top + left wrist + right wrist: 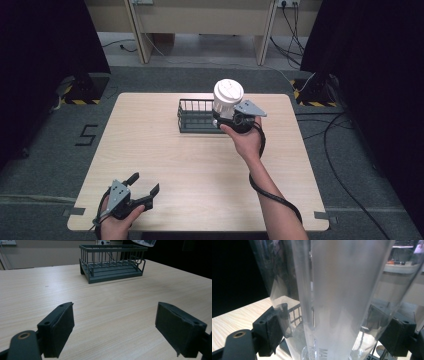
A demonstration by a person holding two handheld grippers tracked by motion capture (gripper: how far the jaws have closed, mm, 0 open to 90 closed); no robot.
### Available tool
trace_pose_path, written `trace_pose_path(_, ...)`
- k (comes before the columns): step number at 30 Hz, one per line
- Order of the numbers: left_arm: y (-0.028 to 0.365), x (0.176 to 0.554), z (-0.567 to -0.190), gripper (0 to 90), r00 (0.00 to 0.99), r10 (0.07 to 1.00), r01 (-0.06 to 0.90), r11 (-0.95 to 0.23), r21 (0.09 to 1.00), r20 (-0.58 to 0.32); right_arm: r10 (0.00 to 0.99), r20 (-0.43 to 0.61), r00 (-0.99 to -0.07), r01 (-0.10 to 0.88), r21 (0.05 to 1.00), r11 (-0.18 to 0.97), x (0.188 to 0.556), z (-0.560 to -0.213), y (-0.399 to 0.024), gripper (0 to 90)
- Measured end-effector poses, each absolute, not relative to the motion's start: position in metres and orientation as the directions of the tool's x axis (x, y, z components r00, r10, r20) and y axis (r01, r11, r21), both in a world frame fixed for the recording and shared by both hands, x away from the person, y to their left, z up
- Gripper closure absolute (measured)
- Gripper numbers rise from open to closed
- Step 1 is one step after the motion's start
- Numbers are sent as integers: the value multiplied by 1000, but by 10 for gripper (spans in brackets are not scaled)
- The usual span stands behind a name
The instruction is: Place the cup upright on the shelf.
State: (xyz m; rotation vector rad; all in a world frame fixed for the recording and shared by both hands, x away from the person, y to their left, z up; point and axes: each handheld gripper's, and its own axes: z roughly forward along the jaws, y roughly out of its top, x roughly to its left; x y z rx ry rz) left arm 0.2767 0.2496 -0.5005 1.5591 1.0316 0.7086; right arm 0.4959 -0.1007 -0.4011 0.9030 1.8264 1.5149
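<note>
A tall translucent cup [228, 97] with a white lid is held upright in my right gripper [225, 118], above the right end of a dark wire basket [192, 118] at the back middle of the table. In the right gripper view the cup's wall [342, 290] sits between the two jaws, and my right gripper [334, 327] is shut on it. My left gripper [146, 184] rests low at the table's front left, open, with nothing between its jaws. In the left gripper view my left gripper [115, 330] faces the basket [112, 263] across bare wood, with the cup's base [143, 242] just above it.
The light wood table [200, 170] stands on grey carpet. Black curtains hang at both sides. Cables [345, 150] trail over the floor to the right, and a wooden desk frame [200, 20] stands behind the table.
</note>
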Motion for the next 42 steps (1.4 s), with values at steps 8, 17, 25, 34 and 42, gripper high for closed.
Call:
trace_pose_path(8, 250, 277, -501, 149, 445, 892, 250, -38, 967, -80, 805, -23, -593, 127, 984, 121, 503, -395, -97, 184)
trace_pose_path(17, 250, 276, -500, 149, 443, 893, 248, -39, 968, -78, 811, -15, -584, 127, 986, 110, 510, -391, -95, 184)
trace_pose_path(25, 250, 277, -500, 150, 445, 892, 248, -38, 968, -79, 812, -15, -583, 130, 985, 112, 516, -387, -92, 184)
trace_pose_path(34, 250, 277, -500, 149, 444, 892, 248, -32, 968, -85, 817, -7, -577, 136, 985, 105, 522, -386, -89, 184)
trace_pose_path(42, 250, 277, -500, 149, 442, 893, 248, -28, 968, -87, 821, -8, -571, 138, 985, 105, 529, -384, -88, 184)
